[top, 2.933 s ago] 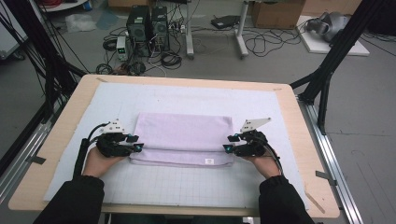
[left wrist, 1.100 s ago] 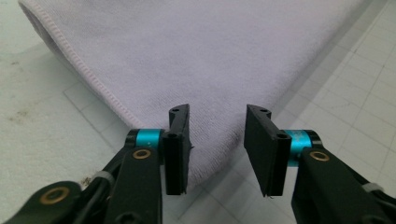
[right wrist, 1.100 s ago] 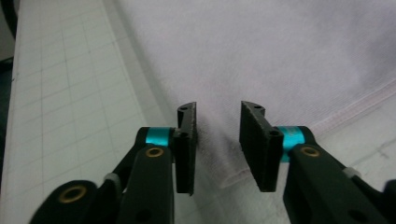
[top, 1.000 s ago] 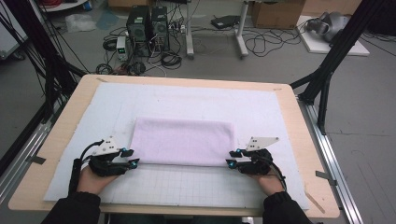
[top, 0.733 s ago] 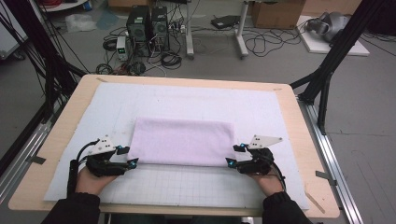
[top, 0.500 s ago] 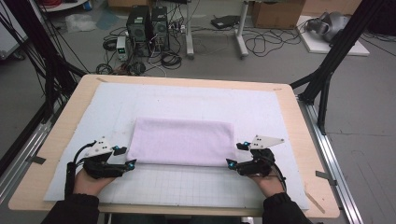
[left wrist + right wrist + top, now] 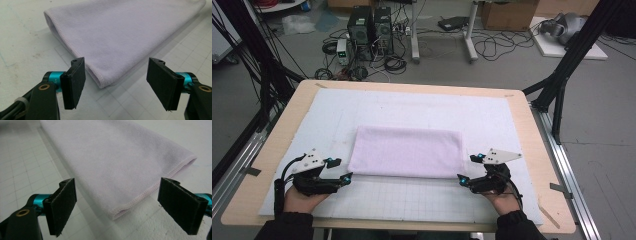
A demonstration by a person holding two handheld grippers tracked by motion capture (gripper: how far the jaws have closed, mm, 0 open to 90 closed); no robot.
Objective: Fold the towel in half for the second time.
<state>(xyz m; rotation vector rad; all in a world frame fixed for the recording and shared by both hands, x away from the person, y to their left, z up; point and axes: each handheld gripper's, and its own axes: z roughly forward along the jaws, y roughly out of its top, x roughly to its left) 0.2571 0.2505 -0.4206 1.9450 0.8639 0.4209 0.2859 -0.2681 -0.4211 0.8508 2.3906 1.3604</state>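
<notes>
A pale lilac towel (image 7: 408,151), folded into a long rectangle, lies flat on the white gridded mat (image 7: 422,107). My left gripper (image 7: 339,169) sits just off the towel's near left corner (image 7: 101,83). Its jaws have just been opening, and they stand apart with that corner lying free on the mat ahead of them. My right gripper (image 7: 470,169) rests by the near right corner (image 7: 117,213). Its jaws have also just been opening and stand wide, with the corner in front of them and untouched. The towel (image 7: 130,32) has a stitched hem along its folded edges (image 7: 160,182).
The mat covers a wooden table (image 7: 277,150) with metal rails along both sides. Black frame posts (image 7: 562,75) rise at the far corners. Computers and cables (image 7: 372,30) lie on the floor beyond the table.
Both grippers let go of the towel's near corners and backed off slightly toward the table's near edge, the left one outward too. The towel lies folded flat where it was laid.
</notes>
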